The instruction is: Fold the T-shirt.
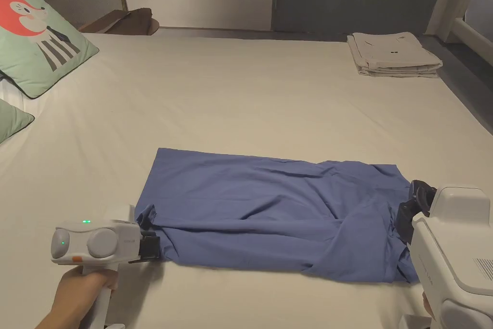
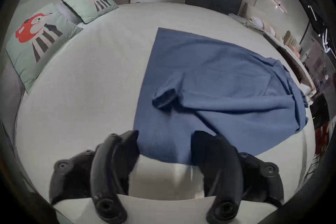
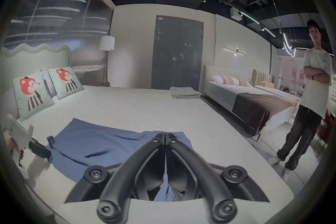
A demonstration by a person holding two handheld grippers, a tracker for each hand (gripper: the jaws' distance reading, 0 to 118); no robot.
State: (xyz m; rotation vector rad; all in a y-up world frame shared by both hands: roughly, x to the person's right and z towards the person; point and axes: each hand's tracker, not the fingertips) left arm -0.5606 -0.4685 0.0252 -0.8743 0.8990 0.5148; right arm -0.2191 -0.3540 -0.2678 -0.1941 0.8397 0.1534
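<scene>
On bed (image 1: 269,94), blue T-shirt (image 1: 269,209), tongs (image 1: 150,247) at left edge

Counts: 1 blue cotton T-shirt (image 1: 269,209), near edge of the cream bed (image 1: 250,89). 1 stack of folded beige cloths (image 1: 392,54), far right corner. 2 pale green square pillows with an orange animal print (image 3: 33,94) (image 3: 65,81), left edge by the headboard. 2 white handheld grippers with black jaws: left gripper (image 1: 153,246), right gripper (image 1: 415,205). 1 white floor lamp (image 3: 107,43). 1 dark grey double door (image 3: 179,53). 2 further beds (image 3: 241,93) (image 3: 283,90) to the right. 1 person standing (image 3: 312,93).
</scene>
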